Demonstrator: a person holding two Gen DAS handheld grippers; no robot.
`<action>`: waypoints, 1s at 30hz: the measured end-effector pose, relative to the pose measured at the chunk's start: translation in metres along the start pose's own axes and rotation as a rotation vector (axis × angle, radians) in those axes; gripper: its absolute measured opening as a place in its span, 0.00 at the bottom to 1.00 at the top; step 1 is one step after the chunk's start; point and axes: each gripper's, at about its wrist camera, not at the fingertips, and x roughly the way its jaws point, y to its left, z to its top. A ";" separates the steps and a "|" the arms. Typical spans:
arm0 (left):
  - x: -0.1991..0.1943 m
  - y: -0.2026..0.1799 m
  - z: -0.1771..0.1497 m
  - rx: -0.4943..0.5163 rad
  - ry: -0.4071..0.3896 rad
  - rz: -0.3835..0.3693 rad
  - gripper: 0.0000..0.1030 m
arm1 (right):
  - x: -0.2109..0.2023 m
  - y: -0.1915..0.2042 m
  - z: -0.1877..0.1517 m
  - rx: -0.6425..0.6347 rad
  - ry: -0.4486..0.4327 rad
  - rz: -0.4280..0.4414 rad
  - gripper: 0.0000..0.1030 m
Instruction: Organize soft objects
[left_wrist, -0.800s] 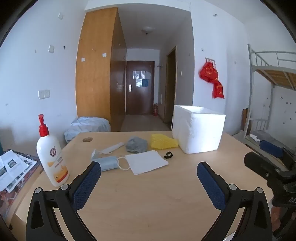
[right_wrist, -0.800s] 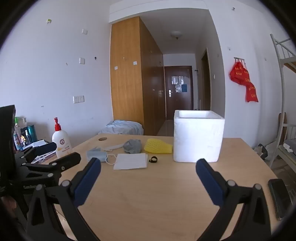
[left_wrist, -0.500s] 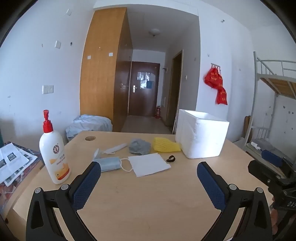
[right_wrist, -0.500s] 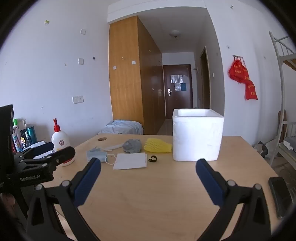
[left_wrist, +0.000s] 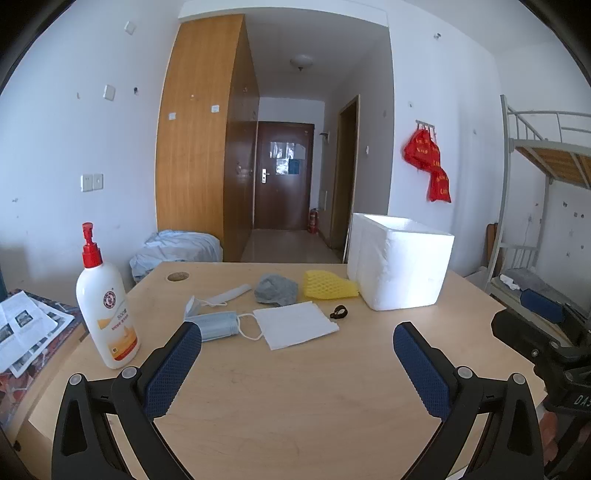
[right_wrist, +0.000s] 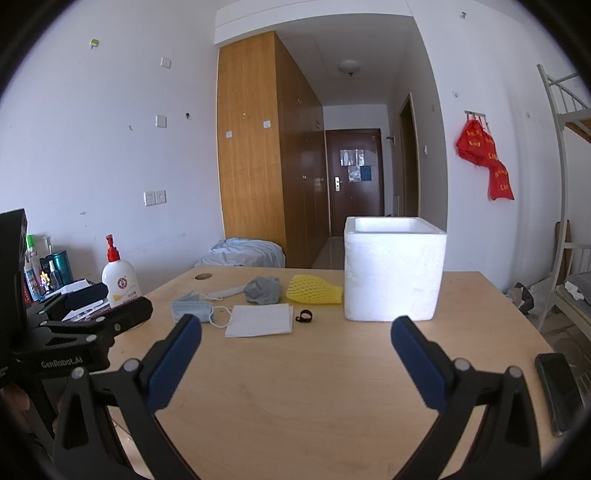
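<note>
On the wooden table lie a blue face mask, a white cloth, a grey cloth, a yellow foam net and a white strip. A white foam box stands open at the back right. The same items show in the right wrist view: mask, white cloth, grey cloth, yellow net, box. My left gripper is open and empty, short of the items. My right gripper is open and empty too.
A white pump bottle with a red top stands at the table's left edge. A small black clip lies beside the white cloth. Newspapers lie left of the table. A dark phone lies at the table's right edge.
Both gripper views have tilted up slightly and drawn a little closer to the table items. Both grippers stay open and nothing on the table has moved.
</note>
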 end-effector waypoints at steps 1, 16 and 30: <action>0.000 0.000 0.000 0.002 0.000 -0.002 1.00 | 0.000 0.000 0.000 0.000 -0.001 0.000 1.00; -0.001 -0.003 0.002 0.011 0.004 -0.001 1.00 | 0.000 -0.001 0.000 -0.002 0.002 -0.001 1.00; 0.000 -0.003 0.002 0.019 0.007 -0.001 1.00 | -0.003 -0.001 0.000 -0.002 0.001 -0.013 1.00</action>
